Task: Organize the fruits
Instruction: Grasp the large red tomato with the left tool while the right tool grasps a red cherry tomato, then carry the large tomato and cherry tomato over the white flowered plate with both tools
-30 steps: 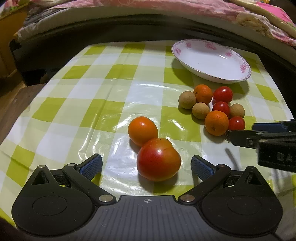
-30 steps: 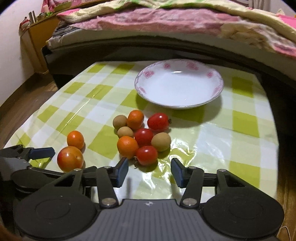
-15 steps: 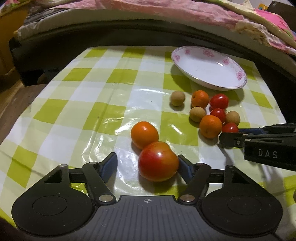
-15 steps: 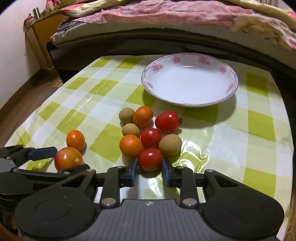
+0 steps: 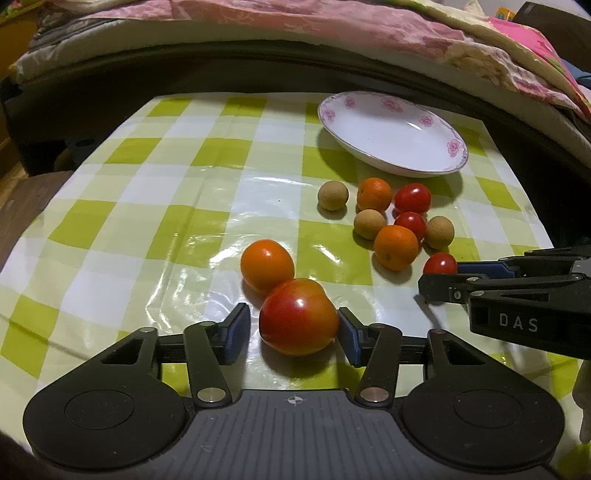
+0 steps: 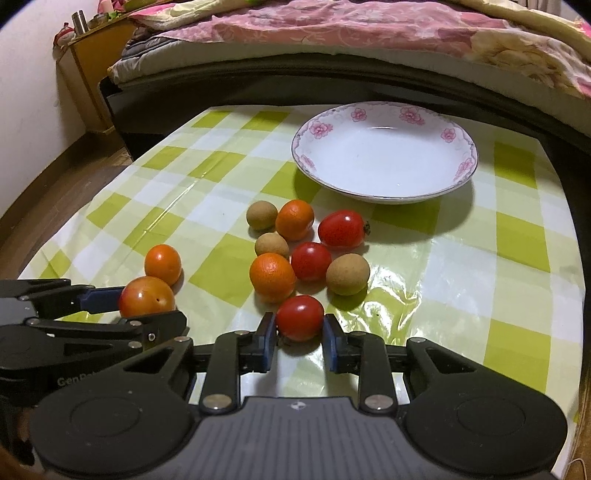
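Note:
My left gripper [image 5: 293, 332] is shut on a large red-orange tomato [image 5: 298, 316], lifted a little off the checked cloth; it also shows in the right wrist view [image 6: 146, 296]. An orange tomato [image 5: 267, 264] lies just beyond it. My right gripper [image 6: 300, 338] is shut on a small red cherry tomato [image 6: 300, 317], also seen in the left wrist view [image 5: 439, 264]. Behind lies a cluster of small oranges [image 6: 272, 277], cherry tomatoes [image 6: 311, 261] and brown longans [image 6: 347, 274]. An empty white floral plate [image 6: 384, 151] stands at the back.
The table has a green and white checked plastic cloth [image 6: 177, 206]. A dark bed frame with pink bedding [image 6: 332, 33] runs along the far side. A wooden bedside cabinet [image 6: 92, 55] stands at the back left. The table edge drops off at right.
Both grippers closed from open onto their fruits: the left on the large tomato, the right on the cherry tomato. Both views have risen slightly.

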A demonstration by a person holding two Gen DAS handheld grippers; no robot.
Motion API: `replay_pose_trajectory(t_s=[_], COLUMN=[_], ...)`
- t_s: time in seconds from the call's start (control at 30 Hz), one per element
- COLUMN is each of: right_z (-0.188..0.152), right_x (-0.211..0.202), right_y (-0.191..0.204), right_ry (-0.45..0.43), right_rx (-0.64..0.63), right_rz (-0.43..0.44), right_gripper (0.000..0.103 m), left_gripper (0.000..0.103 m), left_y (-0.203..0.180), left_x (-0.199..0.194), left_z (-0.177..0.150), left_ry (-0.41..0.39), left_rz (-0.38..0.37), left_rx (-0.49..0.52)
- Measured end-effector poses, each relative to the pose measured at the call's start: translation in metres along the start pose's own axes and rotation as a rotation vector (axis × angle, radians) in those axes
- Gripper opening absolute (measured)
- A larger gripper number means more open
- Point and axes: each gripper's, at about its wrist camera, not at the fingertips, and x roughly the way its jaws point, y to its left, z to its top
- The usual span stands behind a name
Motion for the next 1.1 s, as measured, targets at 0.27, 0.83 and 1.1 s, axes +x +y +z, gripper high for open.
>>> replay_pose_trajectory(t_s=[0.27, 0.83, 1.1], right_z=[-0.001, 0.003, 0.012], right_x=[0.0, -0.016, -0.023], right_y=[0.001, 0.004, -0.006], right_ry=[0.006, -0.023, -0.049], right_rx=[-0.009, -0.005, 0.042], right_rz=[-0.007, 0.014, 0.011], right_gripper=[0.03, 0.03, 0.03], left_gripper=[0.052, 0.051, 0.051], left_y=[0.0, -0.008, -0.018], left_x=[-0.001, -0.01, -0.01], left_z=[0.0, 0.015, 0.037], left_ry=[0.008, -0.003, -0.054], left_rz=[-0.009, -0.087, -0.094], left_rx=[0.002, -0.049, -0.032])
